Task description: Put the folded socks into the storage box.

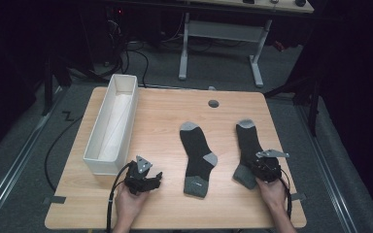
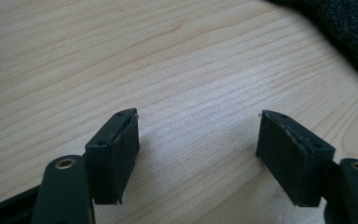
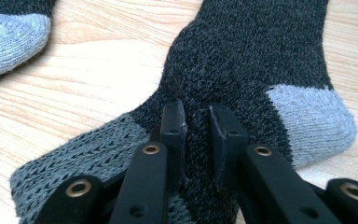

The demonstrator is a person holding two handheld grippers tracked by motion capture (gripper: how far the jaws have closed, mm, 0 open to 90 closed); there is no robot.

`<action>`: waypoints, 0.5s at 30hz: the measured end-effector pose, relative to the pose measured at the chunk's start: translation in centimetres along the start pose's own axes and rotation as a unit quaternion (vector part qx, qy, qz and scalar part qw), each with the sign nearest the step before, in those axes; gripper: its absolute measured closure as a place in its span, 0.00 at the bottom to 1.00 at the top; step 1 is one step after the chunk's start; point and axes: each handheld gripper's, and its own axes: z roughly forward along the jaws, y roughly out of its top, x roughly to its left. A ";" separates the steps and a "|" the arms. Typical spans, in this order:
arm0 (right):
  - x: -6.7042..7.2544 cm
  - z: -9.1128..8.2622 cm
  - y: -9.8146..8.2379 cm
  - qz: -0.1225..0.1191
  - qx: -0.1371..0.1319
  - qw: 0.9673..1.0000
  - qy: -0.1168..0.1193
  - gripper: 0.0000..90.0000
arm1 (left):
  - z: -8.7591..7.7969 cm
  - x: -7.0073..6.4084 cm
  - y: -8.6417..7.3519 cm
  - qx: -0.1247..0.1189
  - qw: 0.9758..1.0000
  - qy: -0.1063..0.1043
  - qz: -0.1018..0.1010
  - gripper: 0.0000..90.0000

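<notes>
Right gripper (image 3: 196, 122) is pinching the dark grey knit sock (image 3: 251, 60) near its cuff, by the table's near right corner; next, lifting it. Left gripper (image 2: 198, 140) is idling, jaws spread.

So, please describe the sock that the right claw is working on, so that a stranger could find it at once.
Start from the wooden table with the long white box along its left side. Two dark socks with grey toes, heels and cuffs lie to the right of the box. It is the right sock, nearer the table's right edge; unlike the left sock, it has the right claw pinching a fold near its cuff.
</notes>
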 end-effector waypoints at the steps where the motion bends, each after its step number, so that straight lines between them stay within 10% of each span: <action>1: 0.0 0.0 0.0 -0.001 -0.001 1.000 -0.002 0.87 | 0.0 0.0 0.0 0.000 1.000 0.000 0.000 0.33; 15: 0.2 -1.2 1.1 0.000 -0.034 0.999 0.006 0.88 | 0.0 0.0 0.0 0.000 1.000 0.000 0.000 0.33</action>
